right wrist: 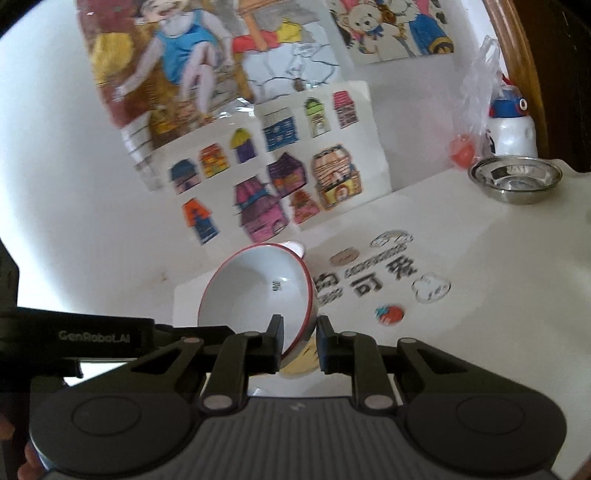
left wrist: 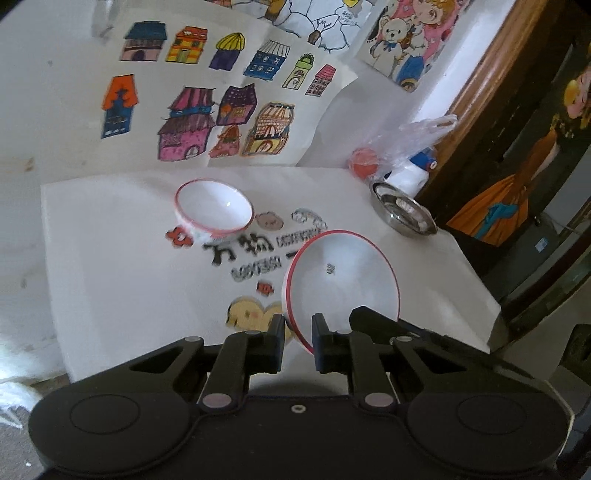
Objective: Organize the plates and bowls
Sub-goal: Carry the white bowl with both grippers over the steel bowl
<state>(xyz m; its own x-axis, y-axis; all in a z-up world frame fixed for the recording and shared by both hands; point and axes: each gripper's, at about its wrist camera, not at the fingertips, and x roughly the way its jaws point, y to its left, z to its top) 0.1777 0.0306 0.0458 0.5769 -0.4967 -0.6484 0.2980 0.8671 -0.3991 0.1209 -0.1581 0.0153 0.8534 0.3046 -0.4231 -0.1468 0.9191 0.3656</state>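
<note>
The left gripper [left wrist: 297, 341] clamps the rim of a white, red-rimmed bowl [left wrist: 341, 280], holding it tilted on edge above the table [left wrist: 110, 277], its hollow facing the camera. The right gripper [right wrist: 298, 341] pinches what looks like the same bowl [right wrist: 255, 295] at its rim from the other side, one finger inside, one outside; a black arm marked "GenRobot.AI" [right wrist: 94, 336] reaches in from the left in that view. A second bowl [left wrist: 214, 208] of the same kind sits upright on the table, well apart from the held one, toward the wall.

The table is a white slab with cartoon stickers [left wrist: 258, 254] across its middle: black characters, a bear face, a strawberry [right wrist: 389, 314], a yellow shape. At its far right corner stands a steel dish [left wrist: 404, 212], and behind it a clear plastic bag [left wrist: 410, 138] with something red inside, beside a white bottle [right wrist: 511, 129] with a blue cap.

The wall [left wrist: 55, 92] behind is white, hung with children's drawings: a sheet of coloured houses [left wrist: 207, 107] leans at the table's back edge, and above it are figures and a teddy bear [right wrist: 365, 22]. A brown wooden frame [left wrist: 495, 66] runs along the right; past it the room is dark, with an orange and blue painted figure [left wrist: 495, 206].
</note>
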